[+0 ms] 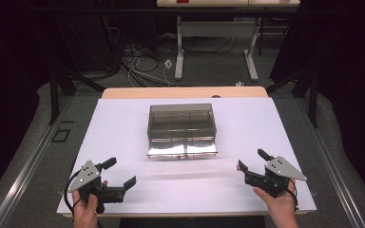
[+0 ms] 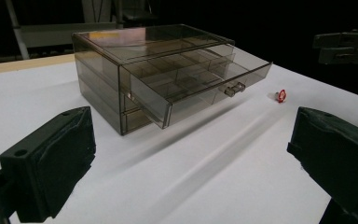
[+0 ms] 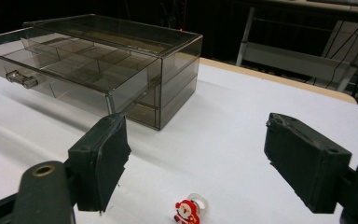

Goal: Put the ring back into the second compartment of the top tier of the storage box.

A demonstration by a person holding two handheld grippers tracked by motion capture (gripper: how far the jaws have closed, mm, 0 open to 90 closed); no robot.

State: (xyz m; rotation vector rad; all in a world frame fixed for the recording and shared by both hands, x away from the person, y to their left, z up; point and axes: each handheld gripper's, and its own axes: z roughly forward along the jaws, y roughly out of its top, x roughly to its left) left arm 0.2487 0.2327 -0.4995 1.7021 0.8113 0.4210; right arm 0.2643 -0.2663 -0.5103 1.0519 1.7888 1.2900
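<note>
The left gripper (image 1: 122, 173) is held low at the near-left corner of the white table (image 1: 123, 118), jaws spread wide, nothing gripped. Mid-table a smoky clear drawer box (image 1: 182, 123) is parked, with its top drawer (image 2: 200, 74) pulled out. A tiny Santa ring (image 3: 189, 211) is lying just ahead of the right gripper (image 1: 250, 159), which is also spread wide and empty.

Open drawer (image 1: 182, 147) juts toward near edge, bare table (image 1: 123, 128) either side, perhaps
</note>
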